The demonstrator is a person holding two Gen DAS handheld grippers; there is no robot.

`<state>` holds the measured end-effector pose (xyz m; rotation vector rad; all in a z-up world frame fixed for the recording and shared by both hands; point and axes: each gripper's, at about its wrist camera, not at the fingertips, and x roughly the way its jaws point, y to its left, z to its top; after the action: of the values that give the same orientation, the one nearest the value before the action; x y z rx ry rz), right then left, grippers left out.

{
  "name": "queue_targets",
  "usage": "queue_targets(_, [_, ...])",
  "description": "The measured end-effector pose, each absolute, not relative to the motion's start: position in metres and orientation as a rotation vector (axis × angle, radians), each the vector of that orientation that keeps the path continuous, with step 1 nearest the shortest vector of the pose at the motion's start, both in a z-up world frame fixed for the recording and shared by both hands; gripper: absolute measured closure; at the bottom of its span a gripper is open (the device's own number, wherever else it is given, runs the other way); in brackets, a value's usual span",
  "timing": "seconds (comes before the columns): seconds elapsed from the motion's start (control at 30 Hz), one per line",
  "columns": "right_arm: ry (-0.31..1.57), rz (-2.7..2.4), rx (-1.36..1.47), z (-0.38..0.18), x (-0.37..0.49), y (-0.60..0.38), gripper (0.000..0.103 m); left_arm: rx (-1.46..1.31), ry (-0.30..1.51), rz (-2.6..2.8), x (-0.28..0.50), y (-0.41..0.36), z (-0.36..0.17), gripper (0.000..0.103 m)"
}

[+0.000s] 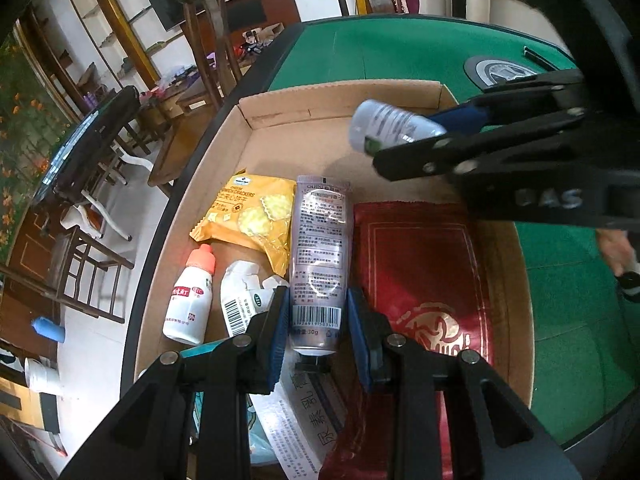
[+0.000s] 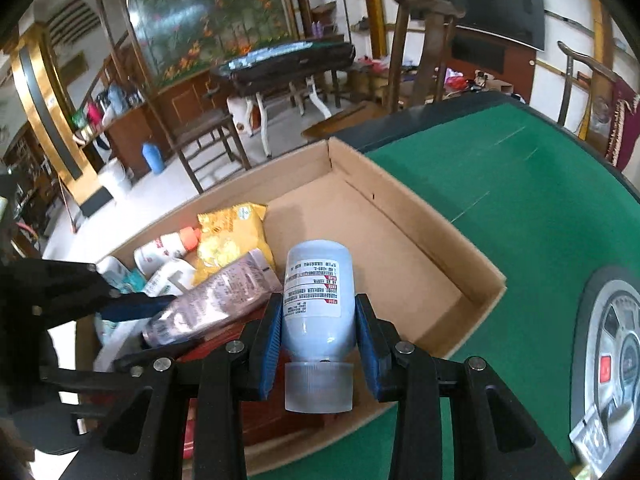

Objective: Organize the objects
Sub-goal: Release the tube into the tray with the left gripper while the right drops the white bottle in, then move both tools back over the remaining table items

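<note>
An open cardboard box sits on the green table. My left gripper is shut on the cap end of a silver-purple tube, which tilts up over a red packet. My right gripper is shut on a pale blue bottle. It holds the bottle above the box, with the clear cap toward the camera.
In the box lie a yellow cracker pack, a white bottle with an orange cap, a crumpled white pack and a printed leaflet. The far right part of the box floor is bare. A round panel sits in the table's middle.
</note>
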<state>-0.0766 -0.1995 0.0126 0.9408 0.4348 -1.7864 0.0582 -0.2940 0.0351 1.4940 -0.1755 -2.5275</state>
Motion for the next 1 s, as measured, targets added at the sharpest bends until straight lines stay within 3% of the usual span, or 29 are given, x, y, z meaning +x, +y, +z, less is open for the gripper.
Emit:
queue_targets(0.33, [0.487, -1.774, 0.943, 0.002, -0.077, -0.205, 0.065, 1.498, -0.176, -2.530, 0.060, -0.296, 0.034, 0.075])
queue_targets(0.63, [0.400, -1.764, 0.940, 0.013, -0.077, -0.193, 0.061, 1.483, -0.178, -2.526, 0.064, -0.294, 0.035, 0.074])
queue_targets(0.8, [0.308, -1.803, 0.925, 0.028, -0.075, -0.168, 0.049, 1.442, -0.146, -2.531, 0.070, -0.294, 0.042, 0.067])
queue_targets(0.93, [0.241, -1.841, 0.900, 0.039, -0.066, -0.136, 0.041, 1.380, -0.102, -2.530, 0.077, -0.296, 0.050, 0.050])
queue_targets(1.0, [0.203, -1.864, 0.871, 0.047, -0.057, -0.109, 0.033, 1.341, -0.052, -2.538, 0.083, -0.298, 0.056, 0.048])
